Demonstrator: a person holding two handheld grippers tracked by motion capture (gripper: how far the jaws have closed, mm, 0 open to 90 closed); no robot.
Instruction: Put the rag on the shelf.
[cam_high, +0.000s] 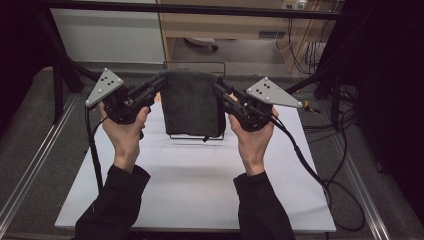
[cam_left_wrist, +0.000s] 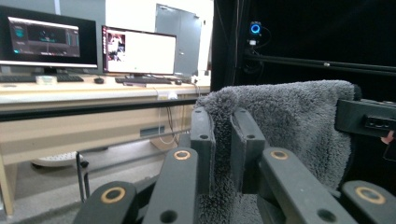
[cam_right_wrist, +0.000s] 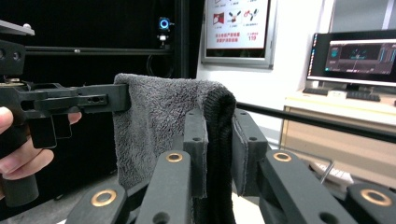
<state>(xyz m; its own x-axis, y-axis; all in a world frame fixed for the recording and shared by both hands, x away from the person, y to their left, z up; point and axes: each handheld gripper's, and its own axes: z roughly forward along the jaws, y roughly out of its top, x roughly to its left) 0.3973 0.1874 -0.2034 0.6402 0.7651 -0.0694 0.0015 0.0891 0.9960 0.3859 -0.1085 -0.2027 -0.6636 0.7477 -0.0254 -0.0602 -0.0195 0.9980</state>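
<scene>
Jaws of left gripper and right gripper clamped on grey towel, hands level.

One towel, two tongs

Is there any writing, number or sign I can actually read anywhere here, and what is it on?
"119": red number on the wall poster, right gripper view.
Other poster lines: red characters, too small to read.
Monitors on the desk, left gripper view: screen content blurred, unreadable.
Monitor, right gripper view: unreadable.
Grey towel and white table: no writing.
</scene>
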